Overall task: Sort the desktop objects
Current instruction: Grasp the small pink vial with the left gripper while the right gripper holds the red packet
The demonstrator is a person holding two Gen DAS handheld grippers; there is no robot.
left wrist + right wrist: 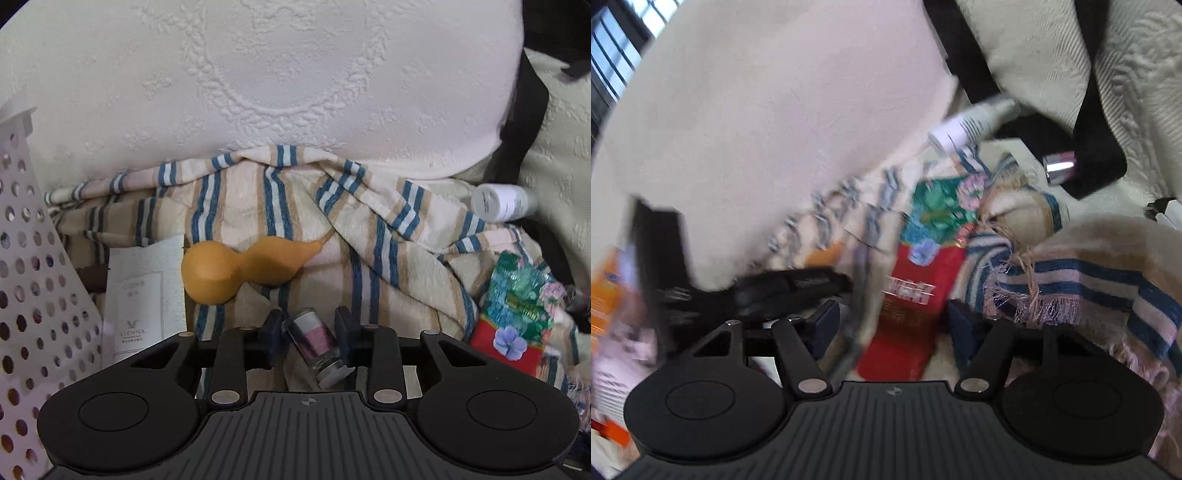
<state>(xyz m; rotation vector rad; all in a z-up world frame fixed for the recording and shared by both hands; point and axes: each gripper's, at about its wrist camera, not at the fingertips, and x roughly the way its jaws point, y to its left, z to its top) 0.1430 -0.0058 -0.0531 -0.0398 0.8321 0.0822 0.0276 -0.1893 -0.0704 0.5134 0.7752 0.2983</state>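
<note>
In the left wrist view my left gripper point(309, 330) is shut on a small glass vial point(314, 338) of pink and purple powder, which lies tilted on the striped cloth point(258, 206). An orange gourd point(236, 269) rests just beyond it, to the left. A red and green flowered packet point(517, 314) lies at the right. The right wrist view is blurred. There my right gripper point(894, 326) stands open over the same packet point(912, 295), whose red end lies between the fingers without the pads pressing on it.
A white perforated basket point(29, 277) stands at the left, with a white printed card point(144, 295) beside it. A white bottle point(498, 203) lies at the back right; point(967, 125). A big white embossed cushion point(258, 74), a black strap point(1097, 110) and a silver-capped item point(1060, 166) are behind.
</note>
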